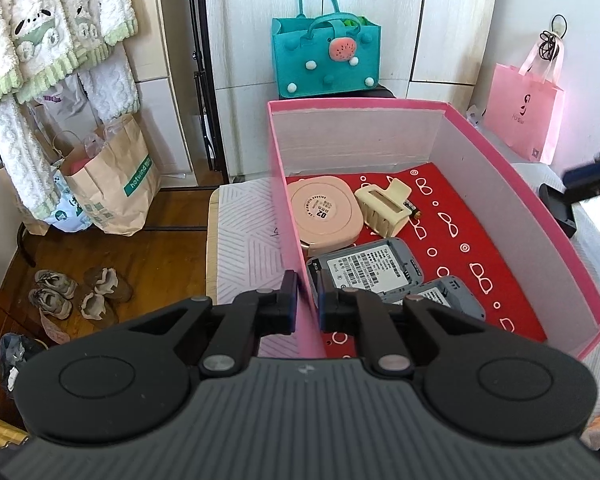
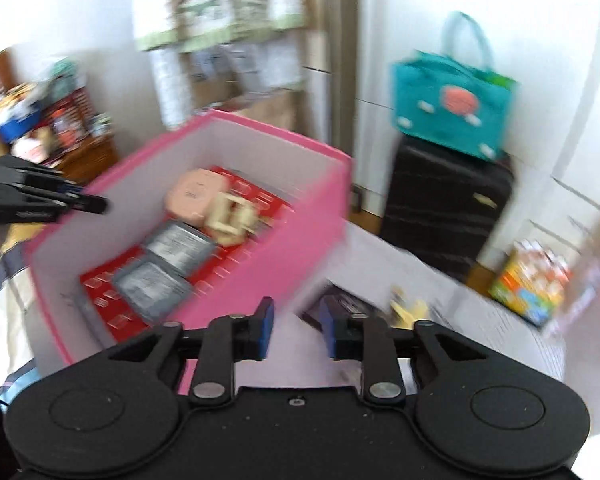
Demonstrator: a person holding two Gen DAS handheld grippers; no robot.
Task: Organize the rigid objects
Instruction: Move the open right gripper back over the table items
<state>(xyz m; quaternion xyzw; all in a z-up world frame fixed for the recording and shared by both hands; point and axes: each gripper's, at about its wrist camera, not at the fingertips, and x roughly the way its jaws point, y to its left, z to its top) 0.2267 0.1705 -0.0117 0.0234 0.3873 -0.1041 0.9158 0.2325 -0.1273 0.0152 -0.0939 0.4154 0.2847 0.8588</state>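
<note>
A pink box (image 1: 356, 132) with a red patterned lining stands on the white bed cover. In it lie a pink rounded case (image 1: 324, 210), a cream hair claw (image 1: 384, 210) and two grey battery packs (image 1: 366, 270). My left gripper (image 1: 308, 300) is shut on the box's left wall, near the front corner. The right wrist view is blurred. My right gripper (image 2: 297, 328) is open and empty, above the cover just right of the pink box (image 2: 300, 216). A black device (image 2: 348, 304) lies right behind its right finger, with a yellowish item (image 2: 410, 308) beside it.
A teal felt bag (image 1: 326, 58) sits on a black suitcase (image 2: 444, 208) behind the box. A pink paper bag (image 1: 524, 116) stands at the right. On the wooden floor to the left are a brown paper bag (image 1: 112, 184) and shoes (image 1: 80, 292).
</note>
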